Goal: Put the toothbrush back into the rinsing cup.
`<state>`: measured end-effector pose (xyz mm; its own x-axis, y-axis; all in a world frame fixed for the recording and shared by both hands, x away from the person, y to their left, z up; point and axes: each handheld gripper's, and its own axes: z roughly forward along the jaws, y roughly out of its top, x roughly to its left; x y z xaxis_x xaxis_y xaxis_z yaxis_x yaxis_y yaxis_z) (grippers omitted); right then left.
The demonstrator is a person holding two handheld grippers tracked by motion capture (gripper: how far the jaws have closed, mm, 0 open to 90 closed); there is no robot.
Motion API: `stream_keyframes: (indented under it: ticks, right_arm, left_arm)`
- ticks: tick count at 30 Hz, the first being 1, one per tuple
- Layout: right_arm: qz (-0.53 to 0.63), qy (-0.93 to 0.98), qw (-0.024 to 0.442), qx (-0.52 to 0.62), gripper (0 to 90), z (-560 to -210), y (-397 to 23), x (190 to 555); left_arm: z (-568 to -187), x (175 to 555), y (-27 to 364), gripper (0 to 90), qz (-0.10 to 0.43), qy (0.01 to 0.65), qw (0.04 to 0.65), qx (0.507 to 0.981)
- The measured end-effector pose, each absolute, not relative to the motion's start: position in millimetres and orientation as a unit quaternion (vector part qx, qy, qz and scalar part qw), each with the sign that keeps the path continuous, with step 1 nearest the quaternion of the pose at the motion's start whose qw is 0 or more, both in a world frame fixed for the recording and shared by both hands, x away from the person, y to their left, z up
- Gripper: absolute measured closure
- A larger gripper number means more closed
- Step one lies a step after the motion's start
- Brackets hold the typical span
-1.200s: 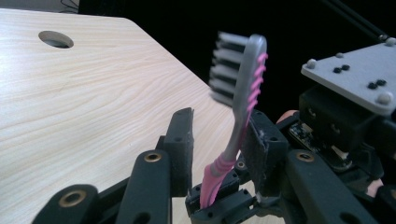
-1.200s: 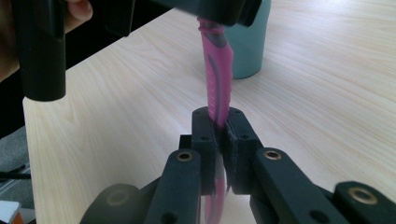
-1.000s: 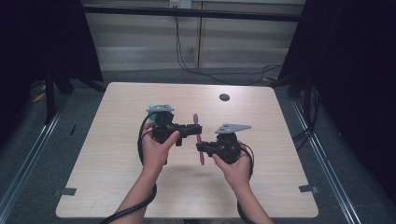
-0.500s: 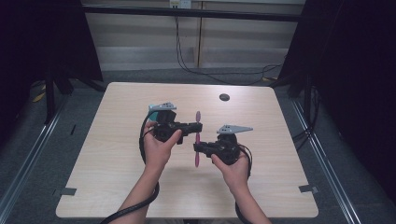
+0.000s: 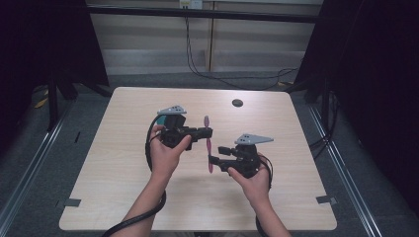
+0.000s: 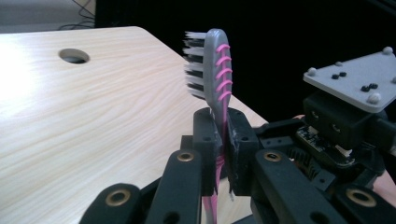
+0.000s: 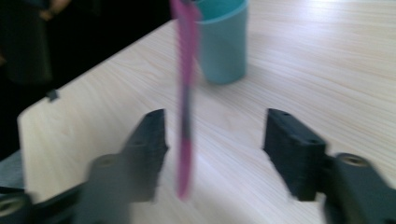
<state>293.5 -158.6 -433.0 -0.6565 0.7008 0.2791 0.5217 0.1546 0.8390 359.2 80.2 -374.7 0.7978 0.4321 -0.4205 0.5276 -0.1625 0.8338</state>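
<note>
The left gripper (image 5: 206, 132) is clenched on a pink and grey toothbrush (image 5: 208, 143). In the left gripper view its two black jaws pinch the handle just under the head, and the bristled head (image 6: 208, 63) stands up at twelve o'clock above them, bristles facing nine o'clock. From the high view the toothbrush is held above the worktop (image 5: 123, 163), its handle running down toward six o'clock from the left gripper.

The right gripper (image 5: 213, 159) sits at about four o'clock from the left one, pointing toward the lower end of the handle. In the right gripper view its jaws stand wide apart, released, with the blurred pink handle (image 7: 185, 140) hanging between them, nearer the jaw at nine o'clock; whether it touches that jaw cannot be told.

Beyond the handle in that view, at twelve o'clock, a teal cup (image 7: 223, 44) stands upright on the worktop. A round hole (image 5: 237, 103) lies in the worktop toward its far edge, at one o'clock from the grippers.
</note>
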Motion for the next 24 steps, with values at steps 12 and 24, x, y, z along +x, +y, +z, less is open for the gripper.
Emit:
stream_keyframes:
  ticks: [12,24]
  right_arm:
    - [0.424,0.791,0.141,0.418,15.7,-474,-195,281]
    - [0.383,0.813,0.156,0.410,14.5,-501,-217,263]
  left_arm:
    - [-362,368,104,84.6,-0.012,0.327,0.556,0.764]
    - [-349,376,116,84.6,0.016,0.337,0.544,0.768]
